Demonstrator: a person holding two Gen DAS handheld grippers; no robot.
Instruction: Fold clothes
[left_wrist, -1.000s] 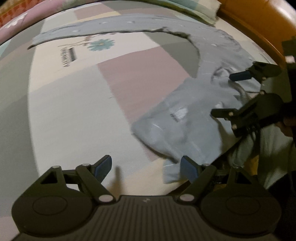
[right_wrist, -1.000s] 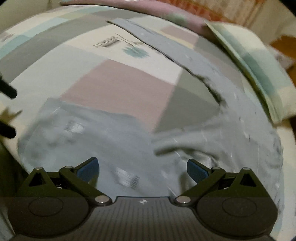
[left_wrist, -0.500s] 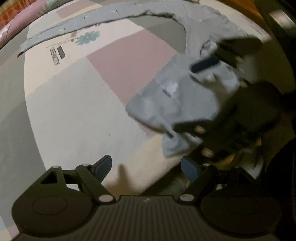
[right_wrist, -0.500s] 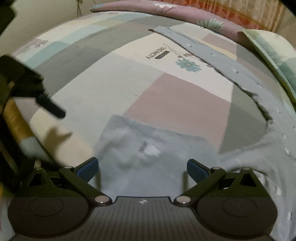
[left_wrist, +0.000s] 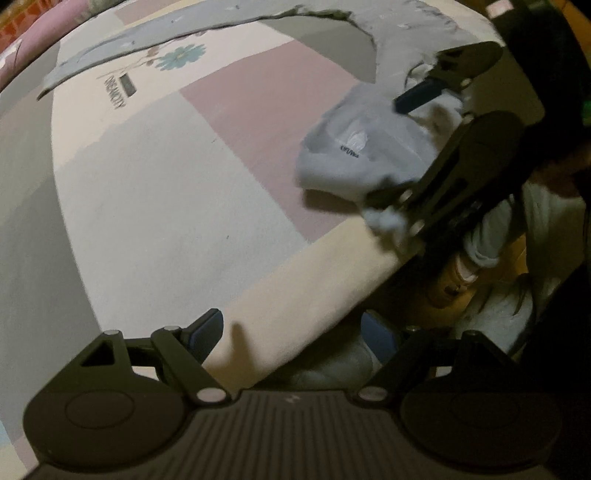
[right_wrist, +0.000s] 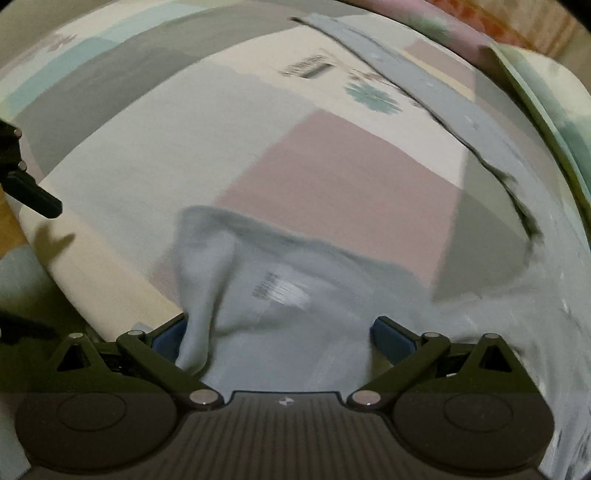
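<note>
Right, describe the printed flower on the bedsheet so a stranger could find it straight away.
Start with the bed's patchwork sheet of pink, grey and cream blocks. On the cream block beyond the pink one, just below the long grey trouser leg, is a teal daisy-like flower. It sits beside a small line of dark lettering, and it is the only flower print on that block.

Dim warm light; strong fisheye bending at edges; motion blur, right view especially.
</note>
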